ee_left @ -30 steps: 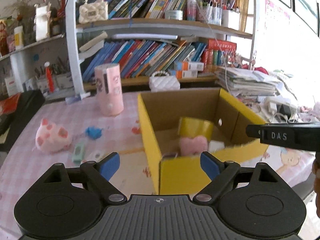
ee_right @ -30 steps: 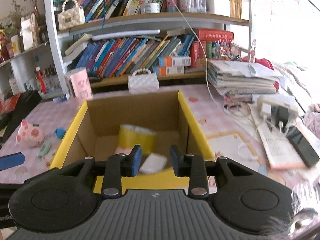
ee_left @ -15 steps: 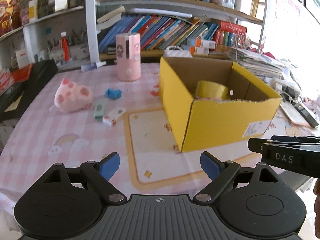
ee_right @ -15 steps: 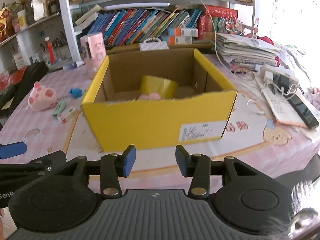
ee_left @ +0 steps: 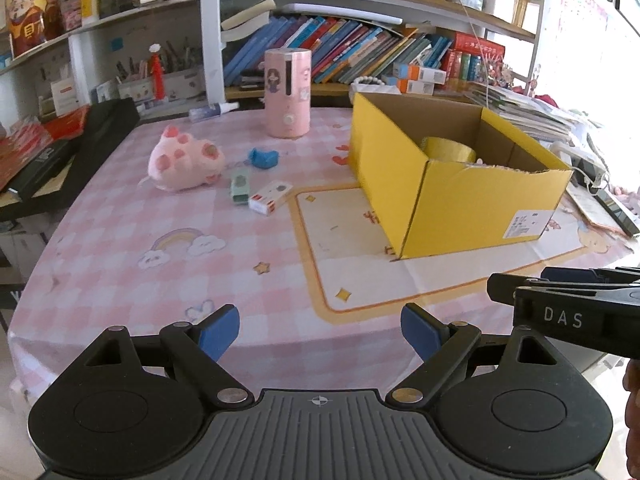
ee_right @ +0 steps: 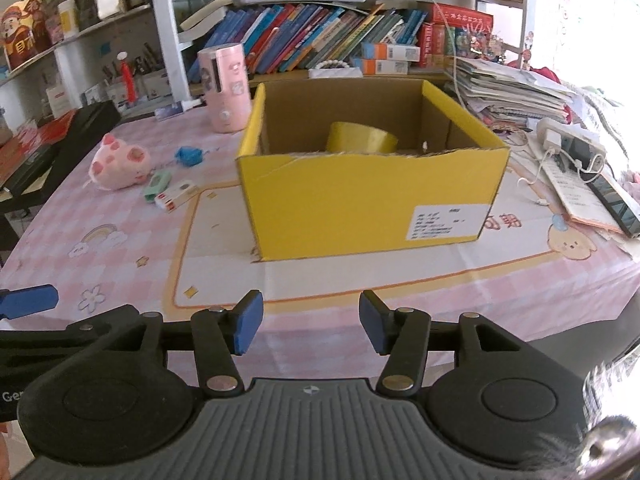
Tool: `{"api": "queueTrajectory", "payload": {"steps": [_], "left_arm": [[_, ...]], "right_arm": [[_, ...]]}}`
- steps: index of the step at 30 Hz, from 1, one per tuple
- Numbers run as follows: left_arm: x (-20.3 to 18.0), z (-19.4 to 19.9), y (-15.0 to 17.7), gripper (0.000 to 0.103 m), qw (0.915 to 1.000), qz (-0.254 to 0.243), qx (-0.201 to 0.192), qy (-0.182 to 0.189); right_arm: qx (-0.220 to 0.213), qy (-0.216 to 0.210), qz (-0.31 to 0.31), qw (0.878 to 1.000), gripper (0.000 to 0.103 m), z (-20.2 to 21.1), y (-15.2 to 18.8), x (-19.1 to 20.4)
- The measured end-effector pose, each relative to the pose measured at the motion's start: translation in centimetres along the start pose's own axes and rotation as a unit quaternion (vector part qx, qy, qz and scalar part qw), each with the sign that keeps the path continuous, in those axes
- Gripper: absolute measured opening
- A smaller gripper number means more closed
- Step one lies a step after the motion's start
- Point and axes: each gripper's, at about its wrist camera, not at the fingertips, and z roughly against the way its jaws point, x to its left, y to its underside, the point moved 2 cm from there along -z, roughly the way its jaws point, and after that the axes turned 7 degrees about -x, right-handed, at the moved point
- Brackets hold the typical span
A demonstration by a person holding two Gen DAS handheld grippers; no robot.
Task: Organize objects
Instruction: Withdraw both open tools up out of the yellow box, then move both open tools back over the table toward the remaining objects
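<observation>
Yellow box (ee_right: 372,196) sits ahead of both pairs of jaws, past the near table edge, open top up; a roll of yellow tape (ee_right: 362,138) stands inside it. The loose items still to be sorted lie ahead and left of the left jaws: pink plush pig (ee_left: 184,162), blue clip (ee_left: 263,157), green case (ee_left: 240,182) and small red-and-white carton (ee_left: 270,199), the last two just beside each other.

Left gripper (ee_left: 320,334): jaws wide apart, nothing between them. Right gripper (ee_right: 311,328): jaws opening, nothing between them. Both hang over the front edge of the table, well short of every item.

Risks, as judged from here:
- Green case and carton lie so close that a reach for one may nudge or pinch the other.
- Plush pig is soft and rounded; a shallow pinch could slip off.
- Pink cylinder (ee_left: 288,94) stands upright beyond the clip; an overreach could topple it.
- The box's near wall is tall, with a ragged torn rim; a low carry could snag and shove the box.
- The grippers hang side by side; a cross-reach may make them collide.
</observation>
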Motion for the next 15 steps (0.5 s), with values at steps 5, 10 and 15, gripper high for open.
{"api": "queueTrajectory", "payload": {"steps": [5,10,15], "left_arm": [[1.4,0.8,0.6,0.09,1.0,0.005,0.002,-0.007],[2.8,1.6,1.0,0.09,0.9998,0.009,0.0,-0.015],[4.3,2.2,1.2,0.09,0.9996,0.017,0.0,-0.022]], "right_arm": [[0.004,-0.009,0.006,1.0,0.053,0.4,0.6,1.7],[0.002,-0.018,0.012,1.0,0.054,0.7,0.9,3.4],[-0.001,-0.03,0.021,0.999,0.056,0.9,1.0,5.1]]}}
